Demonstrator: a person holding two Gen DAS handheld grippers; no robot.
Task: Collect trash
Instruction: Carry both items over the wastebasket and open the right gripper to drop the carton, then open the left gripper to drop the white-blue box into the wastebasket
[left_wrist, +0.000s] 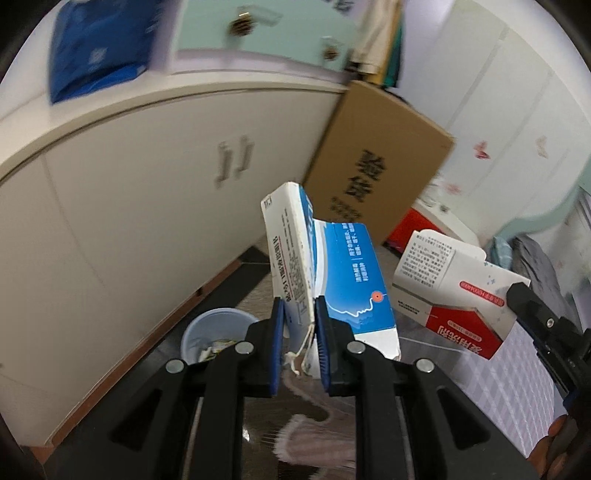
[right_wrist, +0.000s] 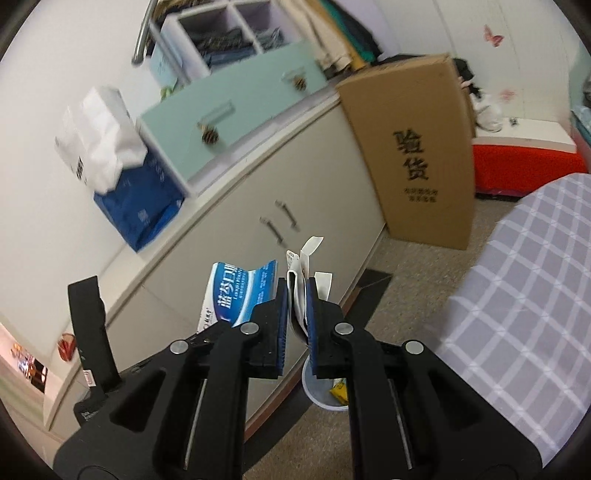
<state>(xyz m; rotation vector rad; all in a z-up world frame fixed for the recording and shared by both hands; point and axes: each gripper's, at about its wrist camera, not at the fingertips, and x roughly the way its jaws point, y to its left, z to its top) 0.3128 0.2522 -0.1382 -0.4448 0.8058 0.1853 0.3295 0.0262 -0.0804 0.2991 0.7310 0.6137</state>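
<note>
Left gripper (left_wrist: 299, 343) pinching blue-white carton (left_wrist: 332, 269), right gripper (right_wrist: 297, 325) pinching red-white carton (left_wrist: 448, 291), both carried toward bin (left_wrist: 214, 332) for dumping

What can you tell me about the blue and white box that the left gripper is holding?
The blue and white box looks like thin cardboard, flattened and torn open, with printed writing, a wavy white line and a small red dot. It stands nearly upright, pinched at its lower edge between the fingers of the left gripper. Frayed white shreds hang from its bottom. Nothing else visibly touches it. It is held in the air, and the light blue bin sits on the floor lower left.
</note>
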